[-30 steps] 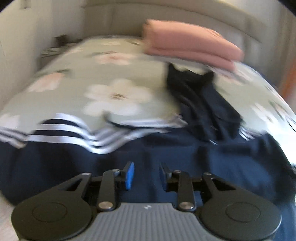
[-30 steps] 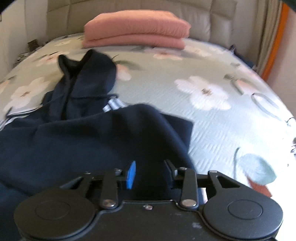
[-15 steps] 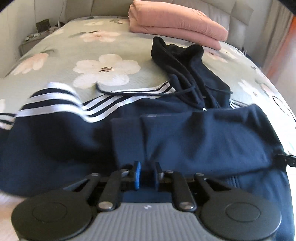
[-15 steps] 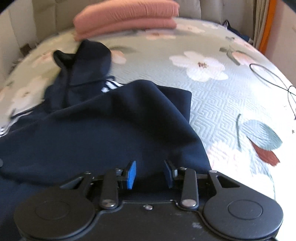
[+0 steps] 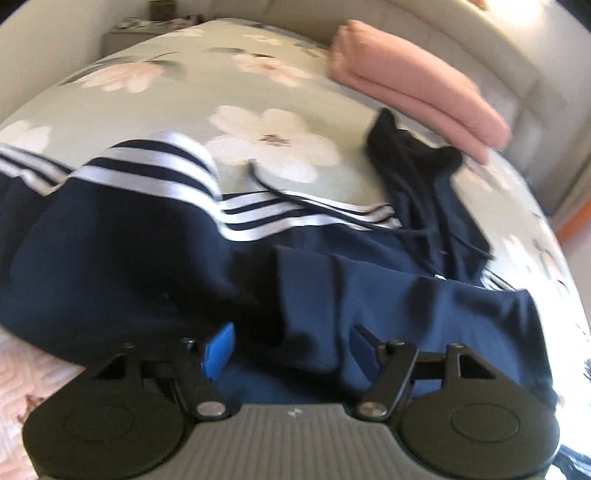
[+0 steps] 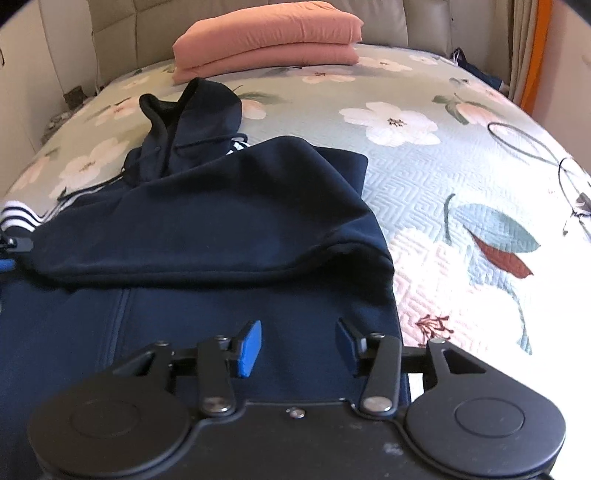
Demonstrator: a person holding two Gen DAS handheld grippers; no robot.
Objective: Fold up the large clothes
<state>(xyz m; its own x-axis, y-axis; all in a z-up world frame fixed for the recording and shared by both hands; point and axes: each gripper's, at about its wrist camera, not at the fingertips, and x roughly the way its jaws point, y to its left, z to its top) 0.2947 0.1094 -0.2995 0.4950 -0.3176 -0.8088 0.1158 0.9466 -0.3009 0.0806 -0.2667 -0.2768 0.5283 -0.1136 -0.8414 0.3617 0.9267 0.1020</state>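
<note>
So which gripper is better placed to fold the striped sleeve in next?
Left, probably. The striped sleeve lies just beyond the left gripper, whose jaws are opening with nothing gripped; from the right gripper it's at the far edge.

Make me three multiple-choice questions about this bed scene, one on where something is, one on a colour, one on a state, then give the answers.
1. Where does the folded pink stack lie?
A. at the far end of the bed by the headboard
B. on the floor
C. on top of the hoodie

2. What colour are the stripes on the navy hoodie?
A. red
B. white
C. yellow

3. How does the right gripper stand?
A. clamped on the pink stack
B. out of view
C. jaws apart, pads pressing nothing

Answers: 1 A, it rests beside the headboard; 2 B, white bands show against navy; 3 C, the jaws are opening above navy fabric.
</note>
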